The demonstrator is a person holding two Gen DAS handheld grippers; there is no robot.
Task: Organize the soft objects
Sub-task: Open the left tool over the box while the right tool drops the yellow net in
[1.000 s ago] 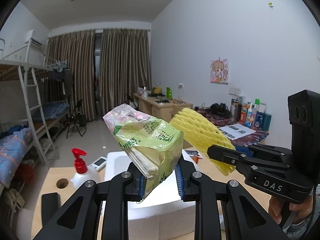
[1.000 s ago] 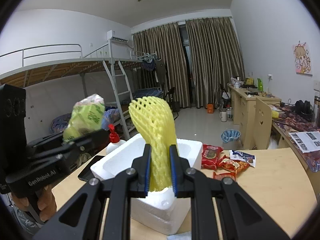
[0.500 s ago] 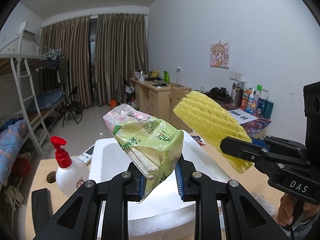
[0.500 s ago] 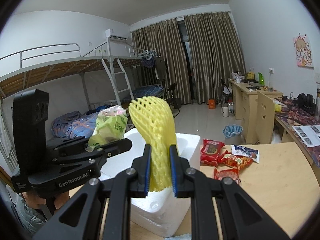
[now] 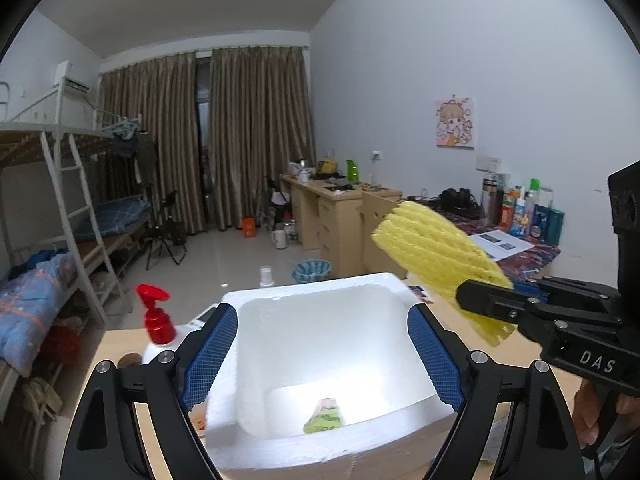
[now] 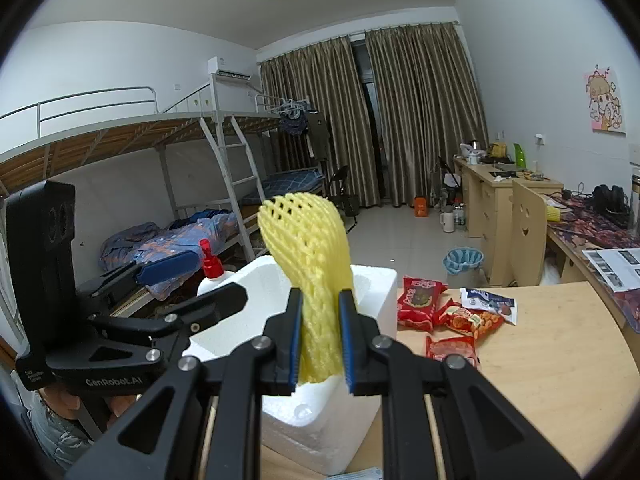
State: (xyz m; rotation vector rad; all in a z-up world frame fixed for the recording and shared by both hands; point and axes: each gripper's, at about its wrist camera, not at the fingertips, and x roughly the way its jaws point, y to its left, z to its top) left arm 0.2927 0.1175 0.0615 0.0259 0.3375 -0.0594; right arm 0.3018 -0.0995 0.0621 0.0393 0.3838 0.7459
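Observation:
A white foam box (image 5: 320, 308) (image 6: 376, 280) stands on the wooden table. The green tissue pack (image 5: 325, 420) lies inside it at the bottom. My left gripper (image 5: 320, 344) hovers over the box, its jaws opening wide with nothing between the blue pads (image 5: 210, 354). In the right wrist view the left gripper (image 6: 192, 276) appears at the left, above the box. My right gripper (image 6: 320, 332) is shut on a yellow foam net sleeve (image 6: 308, 264) (image 5: 436, 252), which it holds upright beside the box's right rim.
A spray bottle with a red trigger (image 5: 156, 316) (image 6: 212, 272) stands left of the box. Several red snack packets (image 6: 448, 312) lie on the table (image 6: 560, 360) to the right. A hand (image 5: 592, 416) grips the right tool. Bunk beds, desks and a bin stand beyond.
The left gripper opened and the green tissue pack dropped from it into the foam box. The left gripper moved further over the box. The right gripper kept its hold on the yellow net.

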